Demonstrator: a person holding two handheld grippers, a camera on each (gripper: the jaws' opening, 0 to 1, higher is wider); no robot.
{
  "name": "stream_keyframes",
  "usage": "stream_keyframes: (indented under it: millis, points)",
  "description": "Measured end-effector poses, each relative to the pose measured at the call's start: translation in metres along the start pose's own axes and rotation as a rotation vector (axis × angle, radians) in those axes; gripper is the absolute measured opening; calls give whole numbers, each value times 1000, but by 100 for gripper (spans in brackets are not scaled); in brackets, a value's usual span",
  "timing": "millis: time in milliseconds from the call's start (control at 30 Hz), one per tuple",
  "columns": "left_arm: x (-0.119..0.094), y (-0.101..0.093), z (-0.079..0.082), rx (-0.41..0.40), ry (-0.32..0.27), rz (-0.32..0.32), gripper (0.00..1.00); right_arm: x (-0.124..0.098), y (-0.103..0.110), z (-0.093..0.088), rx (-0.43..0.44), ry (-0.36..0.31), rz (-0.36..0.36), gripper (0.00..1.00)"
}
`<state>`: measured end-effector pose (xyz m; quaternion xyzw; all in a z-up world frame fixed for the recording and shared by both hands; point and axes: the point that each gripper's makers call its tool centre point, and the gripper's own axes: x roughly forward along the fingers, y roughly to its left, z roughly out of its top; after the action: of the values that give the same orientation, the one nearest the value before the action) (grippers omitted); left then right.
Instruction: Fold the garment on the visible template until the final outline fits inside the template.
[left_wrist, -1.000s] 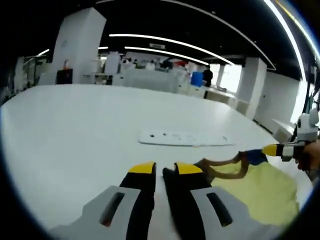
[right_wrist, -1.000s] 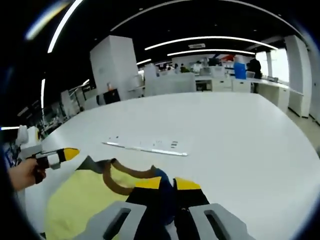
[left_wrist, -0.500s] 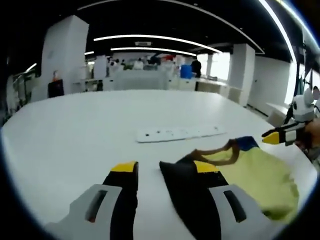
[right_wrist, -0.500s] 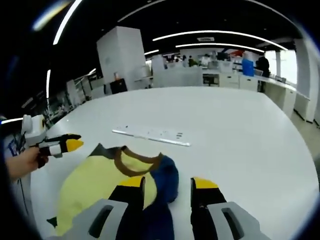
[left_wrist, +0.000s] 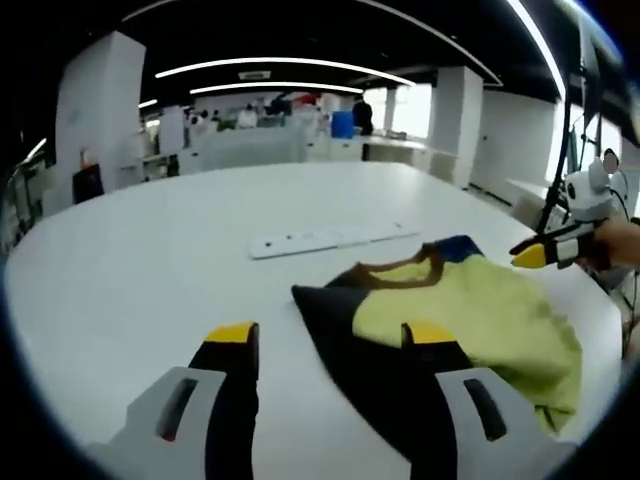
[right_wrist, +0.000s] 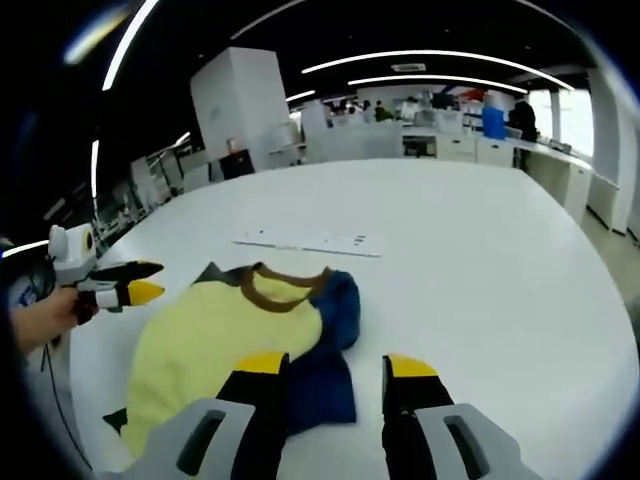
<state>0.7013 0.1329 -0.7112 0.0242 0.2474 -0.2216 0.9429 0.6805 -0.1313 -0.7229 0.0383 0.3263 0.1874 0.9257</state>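
Observation:
A yellow garment (left_wrist: 470, 310) with a brown collar (left_wrist: 395, 275) lies on the white table (left_wrist: 150, 250). Its dark sleeve (left_wrist: 335, 320) reaches toward my left gripper (left_wrist: 331, 335), which stands wide open just short of it, gripping nothing. In the right gripper view the same garment (right_wrist: 215, 330) spreads to the left, its blue sleeve (right_wrist: 335, 320) lying just ahead of my right gripper (right_wrist: 336, 365). That gripper is open too, its jaws apart over the sleeve's near end. Each gripper also appears at the garment's far side: the right one (left_wrist: 545, 252), the left one (right_wrist: 125, 285).
A white power strip (left_wrist: 330, 238) lies flat on the table beyond the garment, also visible as a power strip (right_wrist: 305, 242) in the right gripper view. A hand (right_wrist: 40, 315) holds the left gripper. Desks, pillars and people stand far behind the table (right_wrist: 480, 260).
Both grippers were shut on the garment's sleeves, then opened and let go. They have drawn back, and the garment now lies spread on the table.

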Motion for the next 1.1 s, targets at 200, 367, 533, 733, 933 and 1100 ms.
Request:
stream_keyframes:
  millis: [200, 367, 533, 733, 933, 1100]
  points:
    - [-11, -6, -12, -32, 19, -21, 56, -3, -2, -12, -21, 0, -7, 31]
    - [-19, -19, -25, 24, 53, -57, 55, -2, -3, -25, -29, 22, -10, 29]
    - [-25, -30, -38, 63, 65, -86, 53, -2, -2, -31, -30, 18, 6, 27]
    - [-28, -42, -52, 66, 93, -114, 51, 0, 0, -36, -37, 12, 19, 26]
    - [-32, -49, -72, 108, 129, -102, 46, 5, -1, -43, -52, 16, 20, 24]
    - [-34, -52, -78, 126, 139, -99, 39, 6, 0, -45, -50, 13, 19, 22]
